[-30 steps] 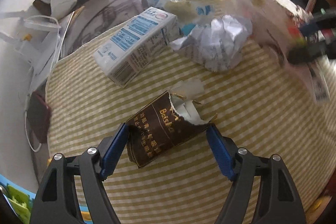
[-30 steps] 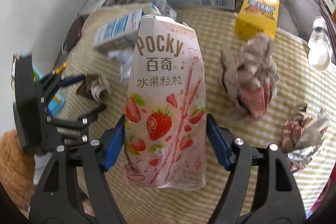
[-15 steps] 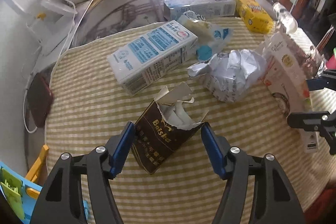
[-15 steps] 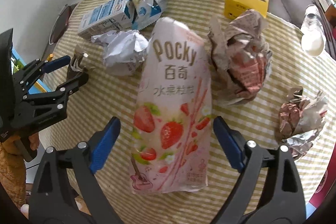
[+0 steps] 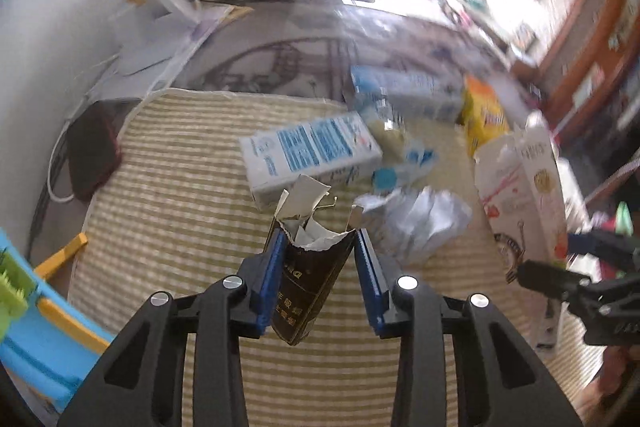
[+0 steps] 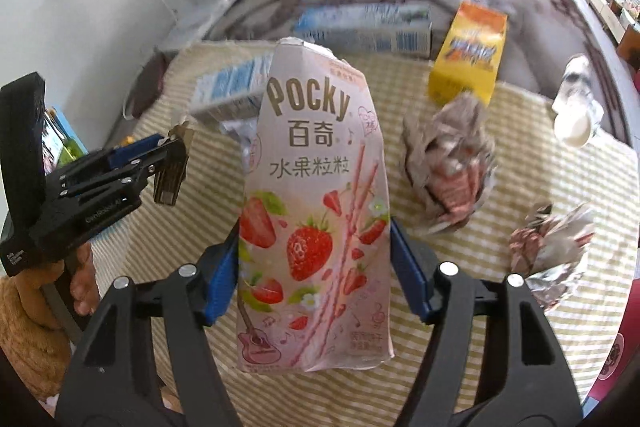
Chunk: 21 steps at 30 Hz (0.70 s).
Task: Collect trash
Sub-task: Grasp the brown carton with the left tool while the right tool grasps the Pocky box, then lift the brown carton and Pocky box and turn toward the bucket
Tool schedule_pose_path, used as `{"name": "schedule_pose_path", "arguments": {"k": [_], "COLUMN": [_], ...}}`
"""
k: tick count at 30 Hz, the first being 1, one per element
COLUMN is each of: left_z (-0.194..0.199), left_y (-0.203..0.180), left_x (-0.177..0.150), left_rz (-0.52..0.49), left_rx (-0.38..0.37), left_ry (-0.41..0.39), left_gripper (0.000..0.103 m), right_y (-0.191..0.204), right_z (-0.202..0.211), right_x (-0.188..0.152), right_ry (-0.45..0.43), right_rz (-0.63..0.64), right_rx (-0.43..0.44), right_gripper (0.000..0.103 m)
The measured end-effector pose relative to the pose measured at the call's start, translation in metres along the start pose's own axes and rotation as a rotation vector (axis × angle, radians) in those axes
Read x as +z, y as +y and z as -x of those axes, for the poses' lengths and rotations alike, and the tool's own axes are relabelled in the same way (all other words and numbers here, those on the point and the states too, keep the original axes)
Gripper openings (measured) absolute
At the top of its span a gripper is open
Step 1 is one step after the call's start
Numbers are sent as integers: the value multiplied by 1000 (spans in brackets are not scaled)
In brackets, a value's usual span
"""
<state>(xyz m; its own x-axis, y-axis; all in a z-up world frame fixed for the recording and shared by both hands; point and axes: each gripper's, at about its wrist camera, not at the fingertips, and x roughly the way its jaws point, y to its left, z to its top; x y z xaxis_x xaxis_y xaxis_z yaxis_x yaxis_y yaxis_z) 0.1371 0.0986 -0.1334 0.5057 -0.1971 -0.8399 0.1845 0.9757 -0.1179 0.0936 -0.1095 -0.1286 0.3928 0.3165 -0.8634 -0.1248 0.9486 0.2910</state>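
Note:
My left gripper (image 5: 320,247) is shut on a torn dark brown cigarette pack (image 5: 308,283) and holds it above the striped mat (image 5: 180,187). My right gripper (image 6: 316,263) is shut on a pink Pocky box (image 6: 316,179) and holds it upright above the mat. The Pocky box also shows in the left wrist view (image 5: 520,195), at the right. The left gripper with the brown pack also shows in the right wrist view (image 6: 170,167), at the left.
On the mat lie a blue-white milk carton (image 5: 312,151), crumpled white paper (image 5: 416,223), a yellow box (image 6: 468,67), a long blue carton (image 6: 364,27), crumpled brown wrappers (image 6: 448,167), foil (image 6: 552,247) and a plastic bottle (image 6: 576,107). A blue toy (image 5: 28,307) stands at the left edge.
My left gripper has closed on the brown pack and lifted it. My right gripper has closed on the Pocky box and raised it upright.

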Motion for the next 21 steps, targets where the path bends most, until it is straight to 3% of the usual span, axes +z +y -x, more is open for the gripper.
{"name": "schedule_pose_path", "arguments": {"k": [8,16,21], "left_z": [41,59,65], "left_y": [-14,-38,-42], "left_x": [16,18,16], "left_rz": [50,2,33], "left_rx": [34,39,15], "left_ry": [-91,-126,-128], "left_gripper": [33,33,33], "right_y": [7,8,-1], "right_z": [44,58,70], "right_x": [10,4,-3], "right_ry": [-132,-158,-177], "right_rz": [31,61,47], "right_rx": [1,14,20], "right_gripper": [67,67,67]}}
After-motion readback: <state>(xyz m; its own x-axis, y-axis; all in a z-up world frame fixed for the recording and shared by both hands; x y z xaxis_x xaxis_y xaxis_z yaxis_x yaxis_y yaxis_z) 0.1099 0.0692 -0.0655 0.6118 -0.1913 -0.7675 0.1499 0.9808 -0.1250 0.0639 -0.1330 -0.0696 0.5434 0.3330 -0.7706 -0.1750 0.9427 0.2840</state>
